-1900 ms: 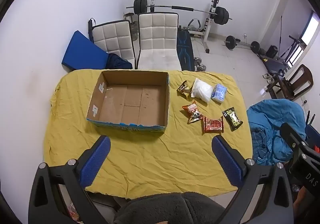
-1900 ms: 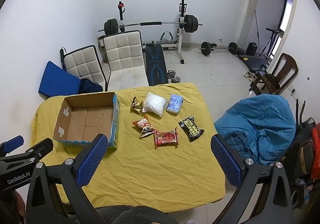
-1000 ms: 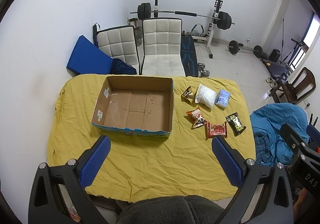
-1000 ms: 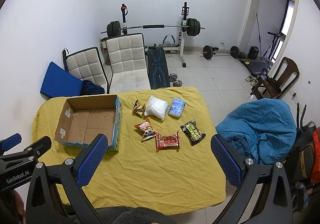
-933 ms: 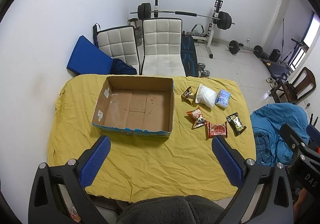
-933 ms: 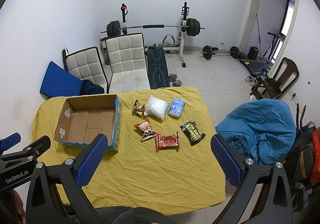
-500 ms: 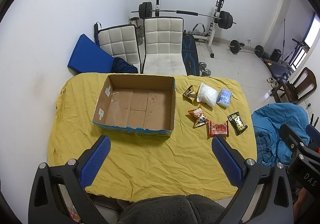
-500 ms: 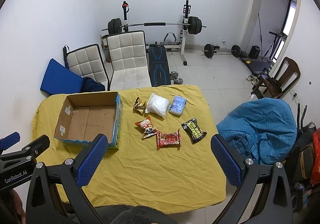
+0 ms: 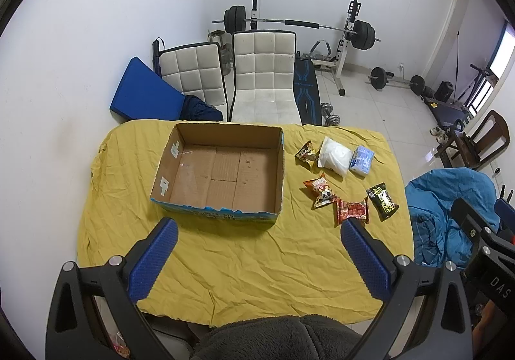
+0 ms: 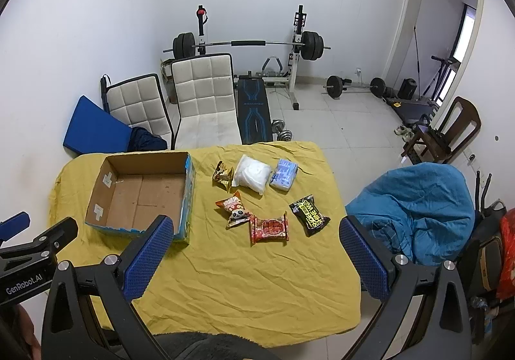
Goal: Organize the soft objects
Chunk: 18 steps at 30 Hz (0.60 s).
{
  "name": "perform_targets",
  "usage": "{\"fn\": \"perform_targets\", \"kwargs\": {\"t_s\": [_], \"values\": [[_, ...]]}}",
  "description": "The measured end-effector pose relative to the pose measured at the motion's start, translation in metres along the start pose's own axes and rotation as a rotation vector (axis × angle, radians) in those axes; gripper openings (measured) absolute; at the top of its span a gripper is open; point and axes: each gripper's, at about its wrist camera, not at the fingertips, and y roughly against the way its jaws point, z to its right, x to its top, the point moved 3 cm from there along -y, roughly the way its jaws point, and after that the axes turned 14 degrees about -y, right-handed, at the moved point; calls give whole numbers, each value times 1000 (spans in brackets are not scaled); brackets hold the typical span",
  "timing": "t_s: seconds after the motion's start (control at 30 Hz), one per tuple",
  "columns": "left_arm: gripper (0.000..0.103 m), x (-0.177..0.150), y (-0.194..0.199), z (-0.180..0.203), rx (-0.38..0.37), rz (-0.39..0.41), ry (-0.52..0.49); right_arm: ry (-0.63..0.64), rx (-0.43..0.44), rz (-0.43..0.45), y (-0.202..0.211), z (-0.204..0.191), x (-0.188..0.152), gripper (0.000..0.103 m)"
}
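Observation:
An open, empty cardboard box (image 9: 222, 173) (image 10: 141, 192) sits on the left of the yellow-covered table (image 9: 244, 260). To its right lie several soft packets: a white bag (image 9: 334, 157) (image 10: 252, 175), a blue tissue pack (image 9: 362, 160) (image 10: 283, 175), a small gold snack bag (image 9: 305, 152), an orange panda bag (image 9: 322, 194) (image 10: 235, 208), a red packet (image 9: 352, 210) (image 10: 268, 228) and a black packet (image 9: 383, 200) (image 10: 309, 215). My left gripper (image 9: 259, 250) and right gripper (image 10: 256, 250) are both open and empty, held high above the table's near edge.
Two white padded chairs (image 9: 262, 76) and a blue mat (image 9: 145, 96) stand behind the table. A weight bench with a barbell (image 10: 248, 44) stands further back. A blue beanbag (image 10: 415, 208) sits to the right, with a wooden chair (image 10: 450, 131) beyond it.
Both grippers have risen and drawn back a little, so the table looks smaller and lower in the views. Nothing on the table has moved.

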Motion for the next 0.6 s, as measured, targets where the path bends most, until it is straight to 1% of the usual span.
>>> {"fn": "perform_targets", "kwargs": {"t_s": [0.23,0.6], "values": [[103,5,3,-1,8,10,0,0,-3,5,2,-2,2,103],[103,4,2,1,14,16,-2,2,-7,9,3,-4,5,103]]}}
